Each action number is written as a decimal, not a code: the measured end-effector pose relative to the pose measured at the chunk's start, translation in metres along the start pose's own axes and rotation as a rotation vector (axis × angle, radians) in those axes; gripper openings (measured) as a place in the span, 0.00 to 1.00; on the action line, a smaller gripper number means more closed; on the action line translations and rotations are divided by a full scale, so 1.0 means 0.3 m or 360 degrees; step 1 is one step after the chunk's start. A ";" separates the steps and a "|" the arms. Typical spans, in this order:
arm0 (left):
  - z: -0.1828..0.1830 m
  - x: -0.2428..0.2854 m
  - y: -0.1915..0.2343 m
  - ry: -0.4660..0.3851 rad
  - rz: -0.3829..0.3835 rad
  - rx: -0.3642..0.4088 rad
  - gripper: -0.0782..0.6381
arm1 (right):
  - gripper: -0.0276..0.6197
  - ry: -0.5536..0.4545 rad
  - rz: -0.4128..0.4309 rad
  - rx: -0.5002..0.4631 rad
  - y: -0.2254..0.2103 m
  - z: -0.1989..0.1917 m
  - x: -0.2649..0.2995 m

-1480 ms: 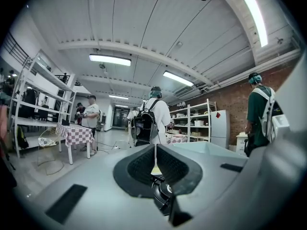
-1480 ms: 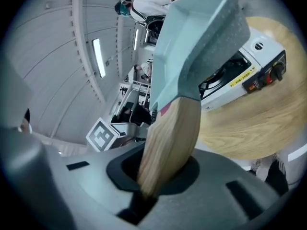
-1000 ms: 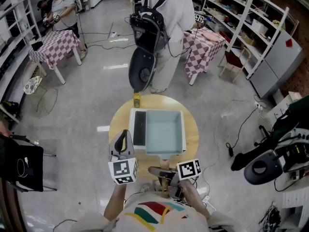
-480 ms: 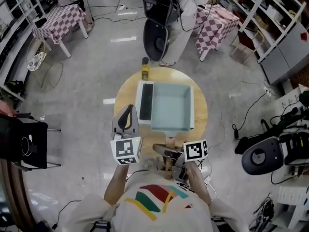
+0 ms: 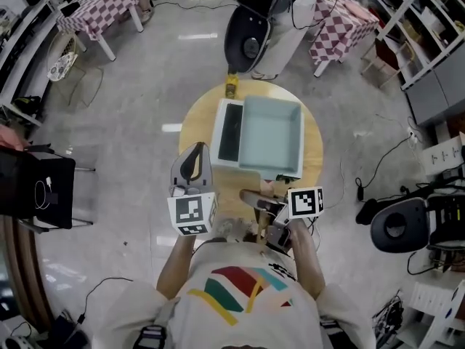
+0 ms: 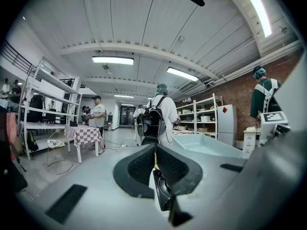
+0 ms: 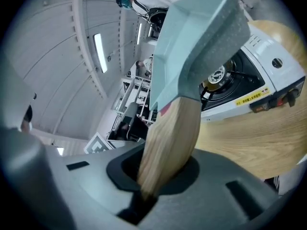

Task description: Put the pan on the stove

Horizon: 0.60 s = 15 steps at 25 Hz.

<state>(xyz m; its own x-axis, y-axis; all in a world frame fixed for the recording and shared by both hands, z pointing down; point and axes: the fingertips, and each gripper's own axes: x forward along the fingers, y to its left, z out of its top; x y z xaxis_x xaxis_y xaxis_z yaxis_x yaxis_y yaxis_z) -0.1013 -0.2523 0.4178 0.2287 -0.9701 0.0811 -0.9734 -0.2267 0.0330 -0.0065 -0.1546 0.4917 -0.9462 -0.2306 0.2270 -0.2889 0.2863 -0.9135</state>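
Pan (image 5: 272, 133): pale teal, square, deep-walled. It was positioned over the right part of the stove, with its rim level in the head view.
Pan contact: the base sat above the burner (image 7: 218, 75); whether it rested on the supports could not be determined.
Handle (image 7: 168, 143): light wood, projecting from the near wall of the pan toward the person.
Right tongs (image 7: 148, 188): pinching the handle near its free end, both pads against the wood.
Left tongs (image 6: 154, 151): pressed together with nothing between them. They were held over the near left edge of the desk, left of the handle and apart from pan and stove.
Stove (image 5: 230, 133): white single-burner tabletop unit at the centre of the desk. A dark panel was exposed along its left side, and a knob and levers were on the side facing the right tongs.
Desk (image 5: 192, 122): round, with a wooden top.
Bottle (image 5: 232, 88): yellow, upright at the far edge of the desk, just beyond the stove.
Bystander (image 5: 296, 20): standing on the floor beyond the desk.
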 end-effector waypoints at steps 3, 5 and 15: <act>-0.017 -0.016 0.002 0.0023 0.0004 0.0000 0.13 | 0.07 0.0000 0.0000 0.0157 -0.026 -0.004 0.015; -0.025 -0.018 -0.003 0.0036 0.0003 0.0000 0.13 | 0.07 0.0018 -0.0025 0.0196 -0.056 0.003 0.025; -0.070 -0.005 -0.033 0.0088 -0.0008 0.0006 0.13 | 0.07 0.0057 -0.0076 0.0272 -0.185 0.058 0.093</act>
<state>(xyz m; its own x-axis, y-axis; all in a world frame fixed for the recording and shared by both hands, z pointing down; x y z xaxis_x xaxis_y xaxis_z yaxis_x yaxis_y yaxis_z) -0.0917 -0.2467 0.4383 0.2339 -0.9627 0.1358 -0.9722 -0.2320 0.0299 -0.0144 -0.1932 0.5430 -0.9374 -0.2058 0.2808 -0.3077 0.1128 -0.9448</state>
